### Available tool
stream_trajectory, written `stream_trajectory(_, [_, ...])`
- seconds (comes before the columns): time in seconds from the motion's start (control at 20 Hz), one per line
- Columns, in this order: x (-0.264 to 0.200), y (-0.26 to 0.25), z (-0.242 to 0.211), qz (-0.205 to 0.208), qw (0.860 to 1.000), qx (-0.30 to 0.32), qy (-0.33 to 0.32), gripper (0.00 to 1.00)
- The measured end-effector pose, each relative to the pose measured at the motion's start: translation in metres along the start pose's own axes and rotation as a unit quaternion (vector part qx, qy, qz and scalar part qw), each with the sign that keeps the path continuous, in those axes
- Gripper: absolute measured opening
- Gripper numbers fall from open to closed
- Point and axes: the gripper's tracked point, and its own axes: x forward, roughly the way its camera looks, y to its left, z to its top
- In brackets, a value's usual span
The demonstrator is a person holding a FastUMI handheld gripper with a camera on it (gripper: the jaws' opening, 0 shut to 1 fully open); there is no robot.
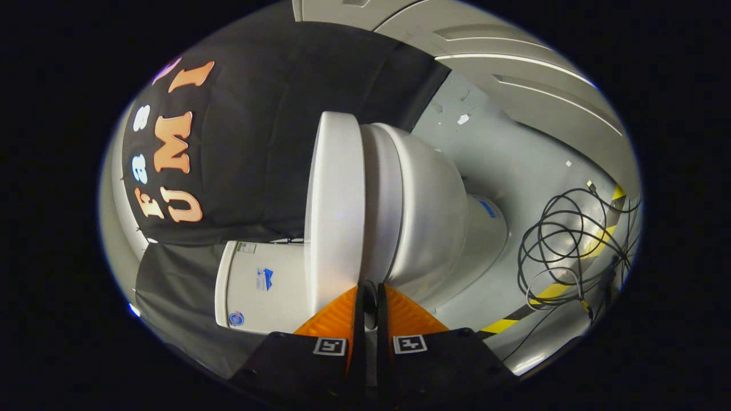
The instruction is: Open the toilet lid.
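Observation:
I see the scene turned on its side. The white toilet has its lid [334, 200] down on the seat [381, 205], over the bowl [434, 211]. The tank [260, 285] lies behind the lid. My gripper [370, 292] points at the toilet's near edge. Its orange fingers [337, 317] are shut, with only a thin dark slit between them. The tips sit right at the seam where the lid meets the seat. Neither finger presses on the lid, and I cannot tell whether the tips touch the rim.
A loose coil of black cable [571, 245] lies on the grey floor [502, 154] beyond the bowl, across a yellow-and-black tape strip [548, 292]. Black cloth [257, 142] hangs behind the toilet. Pale wall panels [514, 74] stand past the floor.

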Motion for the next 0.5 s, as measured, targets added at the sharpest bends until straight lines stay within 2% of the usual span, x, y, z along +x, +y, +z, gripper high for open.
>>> stream_trajectory(0.05, [0.0079, 0.0032, 0.0028, 0.004, 1.000, -0.001, 0.000, 0.09])
stream_trajectory(0.5, [0.0010, -0.0021, -0.0019, 0.001, 0.999, 0.037, 0.006, 0.08])
